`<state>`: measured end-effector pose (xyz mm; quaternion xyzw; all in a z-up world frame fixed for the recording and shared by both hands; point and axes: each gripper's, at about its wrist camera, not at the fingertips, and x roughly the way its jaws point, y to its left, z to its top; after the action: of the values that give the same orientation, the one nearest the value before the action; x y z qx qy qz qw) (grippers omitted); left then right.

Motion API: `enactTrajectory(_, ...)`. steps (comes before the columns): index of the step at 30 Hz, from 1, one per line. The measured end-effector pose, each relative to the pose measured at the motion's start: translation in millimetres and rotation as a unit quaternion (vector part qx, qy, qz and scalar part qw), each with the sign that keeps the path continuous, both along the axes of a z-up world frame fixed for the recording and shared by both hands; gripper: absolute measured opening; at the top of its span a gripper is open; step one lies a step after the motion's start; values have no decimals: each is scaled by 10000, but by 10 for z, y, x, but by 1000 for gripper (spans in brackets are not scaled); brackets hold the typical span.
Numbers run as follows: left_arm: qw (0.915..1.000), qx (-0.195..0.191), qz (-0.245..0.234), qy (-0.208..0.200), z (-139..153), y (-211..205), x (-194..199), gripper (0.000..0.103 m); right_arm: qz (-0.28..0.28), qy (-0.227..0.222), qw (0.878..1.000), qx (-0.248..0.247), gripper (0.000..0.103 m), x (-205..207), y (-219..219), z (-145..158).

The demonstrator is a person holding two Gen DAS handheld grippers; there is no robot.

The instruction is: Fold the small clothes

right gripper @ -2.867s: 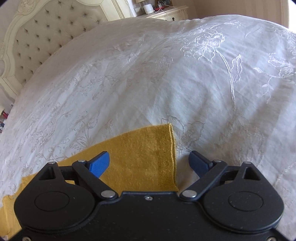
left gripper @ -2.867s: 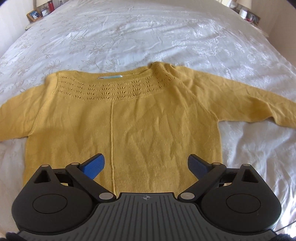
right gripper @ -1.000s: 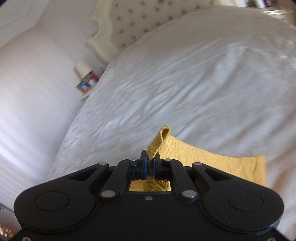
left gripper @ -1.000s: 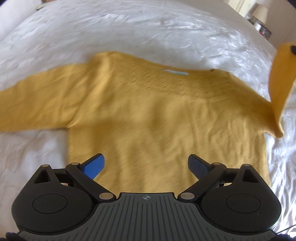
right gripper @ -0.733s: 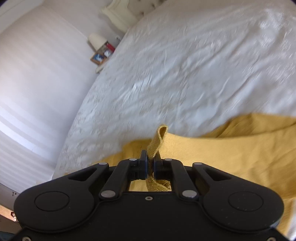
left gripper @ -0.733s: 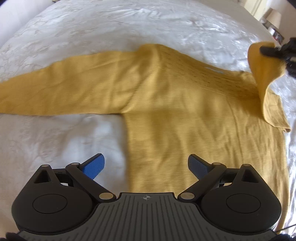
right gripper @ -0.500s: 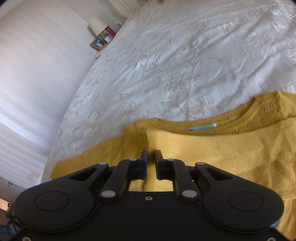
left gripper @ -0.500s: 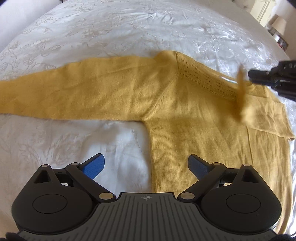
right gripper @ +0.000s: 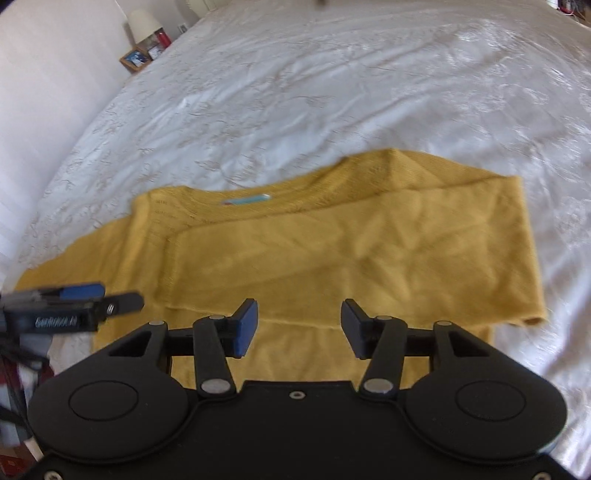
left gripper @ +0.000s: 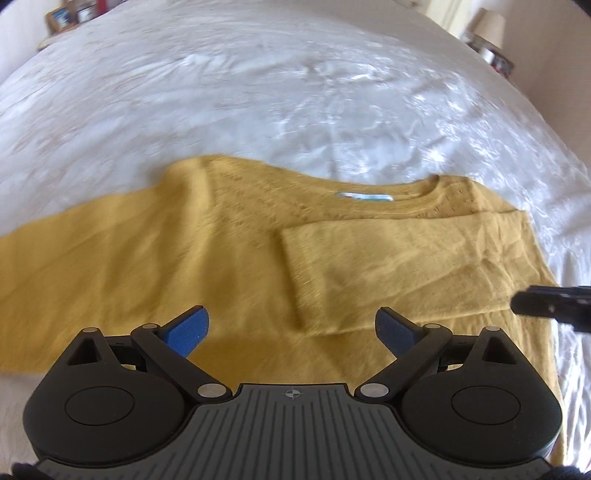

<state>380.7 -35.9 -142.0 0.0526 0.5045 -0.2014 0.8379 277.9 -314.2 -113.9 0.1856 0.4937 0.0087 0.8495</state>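
Observation:
A mustard-yellow knitted sweater (left gripper: 229, 266) (right gripper: 332, 240) lies flat on the white bedspread (left gripper: 258, 92), with a blue label at its neckline (left gripper: 364, 196). Its right sleeve (left gripper: 388, 266) lies folded across the chest; the left sleeve (left gripper: 74, 251) stretches out to the left. My left gripper (left gripper: 291, 328) is open above the lower chest, nothing between its fingers. My right gripper (right gripper: 297, 325) hovers over the folded sleeve with its jaws opening and no cloth between them. Its tip shows at the right edge of the left wrist view (left gripper: 546, 304), and the left gripper's fingers (right gripper: 81, 295) show in the right wrist view.
The embroidered white bedspread (right gripper: 332, 92) spreads beyond the sweater. A bedside table with a lamp and a picture frame (right gripper: 138, 57) stands at the far left, and another lamp (left gripper: 487, 26) stands at the far right.
My right gripper carried the right sleeve across the chest, let it go and opened. My left gripper swung back toward the middle of the sweater.

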Motion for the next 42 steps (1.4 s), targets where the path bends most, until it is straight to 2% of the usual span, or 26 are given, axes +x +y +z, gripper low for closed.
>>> enactTrajectory(4, 9991, 225, -345, -77, -149, -282, 135, 97, -81, 19, 10000, 12, 58, -91, -113, -31)
enactTrajectory(7, 9982, 296, -518, -105, -246, -407, 209, 88, -17, 48, 10000, -48, 59, -117, -141, -107)
enactTrajectory(11, 9993, 183, -303, 131, -360, -417, 315, 86, 270, 159, 9992, -235, 61, -104, -87, -251)
enactTrajectory(13, 9997, 35, -101, 221, -374, -368, 355, 85, 376, 204, 9989, -191, 67, -113, -61, -323)
enactTrajectory(15, 9997, -20, 53, 219, -353, -334, 377, 75, 428, 241, 9987, -132, 74, -121, -40, -382)
enactTrajectory(17, 9998, -14, 111, 134, -316, -313, 387, 41, 427, 256, 9987, -142, 78, -137, -22, -413)
enactTrajectory(18, 9999, -8, 104, 128, -297, -308, 395, 34, 422, 263, 9987, -145, 80, -141, -16, -421)
enactTrajectory(19, 9999, -18, 73, 149, -277, -303, 408, 18, 415, 261, 9987, -135, 84, -147, -11, -423)
enactTrajectory(20, 9999, -13, 71, 150, -254, -300, 414, 10, 405, 249, 9988, -117, 85, -152, -14, -421)
enactTrajectory(22, 9999, -52, 69, 94, -191, -300, 410, 5, 397, 235, 9989, -98, 87, -163, -13, -404)
enactTrajectory(25, 9997, -183, 96, -92, -5, -294, 377, 4, 359, 215, 9991, -71, 87, -188, -21, -369)
enactTrajectory(31, 9953, -680, 268, -641, 578, -72, 349, 4, 98, 151, 9998, -7, 87, -261, -97, -287)
enactTrajectory(33, 9938, -653, 410, -801, 700, 55, 372, 4, -3, 147, 9999, 11, 87, -277, -133, -270)
enactTrajectory(38, 9942, -77, 708, -805, 605, 365, 483, 4, -233, 129, 9996, 23, 88, -291, -230, -235)
enactTrajectory(42, 9949, -9, 898, -452, 380, 555, 580, 4, -384, 54, 9992, -64, 88, -263, -333, -190)
